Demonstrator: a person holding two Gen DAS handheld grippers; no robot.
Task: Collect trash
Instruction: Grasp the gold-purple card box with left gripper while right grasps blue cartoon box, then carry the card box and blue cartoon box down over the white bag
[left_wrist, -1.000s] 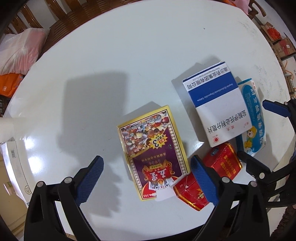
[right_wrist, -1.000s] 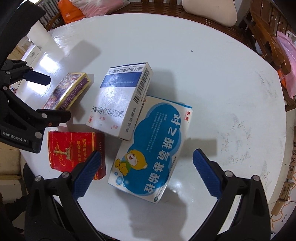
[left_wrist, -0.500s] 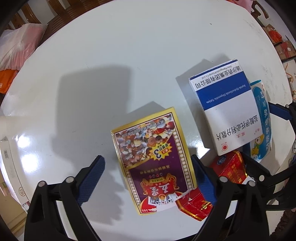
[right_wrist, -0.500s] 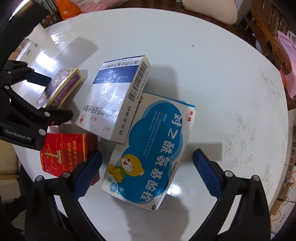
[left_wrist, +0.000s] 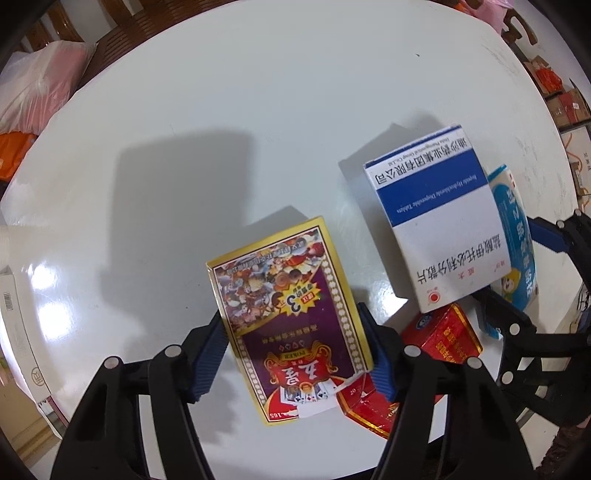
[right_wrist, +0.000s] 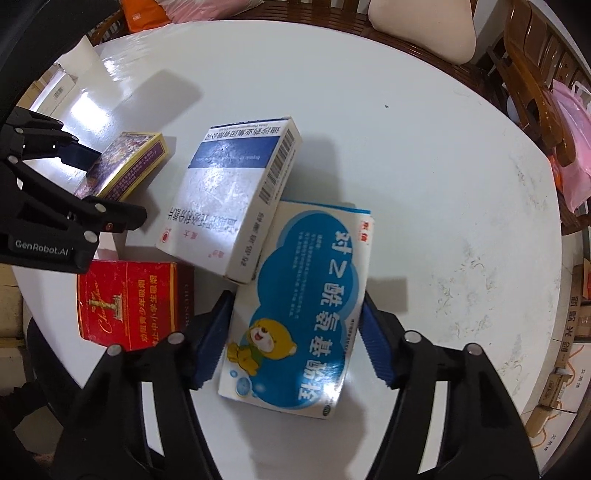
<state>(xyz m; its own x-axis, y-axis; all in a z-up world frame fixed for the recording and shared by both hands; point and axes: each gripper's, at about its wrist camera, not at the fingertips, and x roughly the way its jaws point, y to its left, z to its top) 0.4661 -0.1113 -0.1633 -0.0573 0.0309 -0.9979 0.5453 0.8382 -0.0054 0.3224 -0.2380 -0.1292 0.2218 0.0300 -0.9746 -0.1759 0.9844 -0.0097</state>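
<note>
Your left claw (left_wrist: 295, 350) has just closed onto the playing-card box (left_wrist: 291, 314); your right claw (right_wrist: 295, 341) has just clamped the blue medicine box (right_wrist: 303, 310) on the white counter (right_wrist: 424, 166).

The red box (left_wrist: 439, 332) is half hidden under the card box (left_wrist: 291, 314) and the tool, at five o'clock. The blue cartoon box (left_wrist: 515, 236) lies partly beneath the white-and-blue box (left_wrist: 439, 221).

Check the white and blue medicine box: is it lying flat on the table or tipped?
Tipped. The white and blue medicine box has its near end propped on the blue bear box, its far end down on the table.
</note>
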